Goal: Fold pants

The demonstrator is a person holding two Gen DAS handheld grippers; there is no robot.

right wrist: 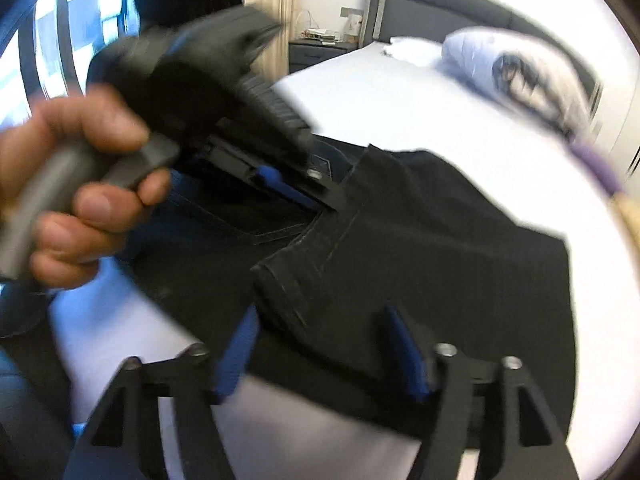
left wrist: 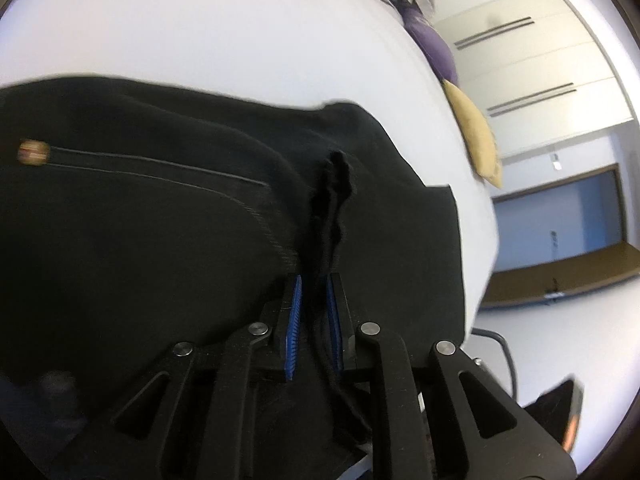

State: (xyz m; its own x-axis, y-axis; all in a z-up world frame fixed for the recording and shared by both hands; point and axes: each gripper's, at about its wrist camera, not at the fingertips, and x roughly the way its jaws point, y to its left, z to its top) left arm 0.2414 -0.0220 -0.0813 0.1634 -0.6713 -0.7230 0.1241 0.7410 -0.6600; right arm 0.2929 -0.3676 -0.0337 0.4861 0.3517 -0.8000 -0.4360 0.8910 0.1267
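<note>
Pants (right wrist: 420, 240): black, partly folded, lying at near edge of white bed (right wrist: 400, 100). Left gripper (left wrist: 314, 300): pads nipped on a thin bunch of dark fabric. Right gripper (right wrist: 320, 344): jaws wide, straddling waistband fold, holding nothing. Risk: left's slight pinch slipping, or tugging the fold askew, since right offers no restraint.

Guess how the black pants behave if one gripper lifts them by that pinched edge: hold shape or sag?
Likely sag: the pants lie in soft folds on the white bed, and the bunch between the left gripper pads looks crumpled. Stitched seams suggest denim-like weight, so probably heavy-ish drape, little slip. The right gripper stands open over the cloth, giving no support.
</note>
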